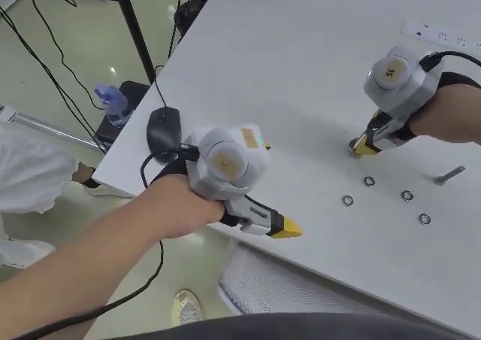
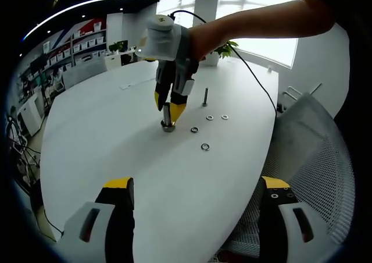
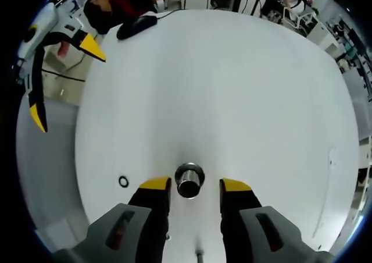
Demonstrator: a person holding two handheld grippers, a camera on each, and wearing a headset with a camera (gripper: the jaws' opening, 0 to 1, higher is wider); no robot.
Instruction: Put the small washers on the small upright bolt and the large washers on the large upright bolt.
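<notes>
A large upright bolt (image 3: 189,173) stands on the white table (image 1: 301,77) between the jaws of my right gripper (image 3: 195,185). They flank it with a narrow gap on each side, so the gripper is open. In the left gripper view the right gripper (image 2: 169,109) points down at the large bolt (image 2: 168,125). A small bolt (image 2: 205,96) stands upright beyond it. Several small washers (image 1: 369,181) lie flat near the small bolt (image 1: 449,176). My left gripper (image 1: 289,231) hovers open and empty over the table's near edge.
A black mouse (image 1: 163,125) rests on the table's left edge. A mesh chair (image 1: 255,280) sits below the near edge. A power strip (image 1: 443,33) lies at the far right. A spray bottle (image 1: 113,103) and cables are on the floor.
</notes>
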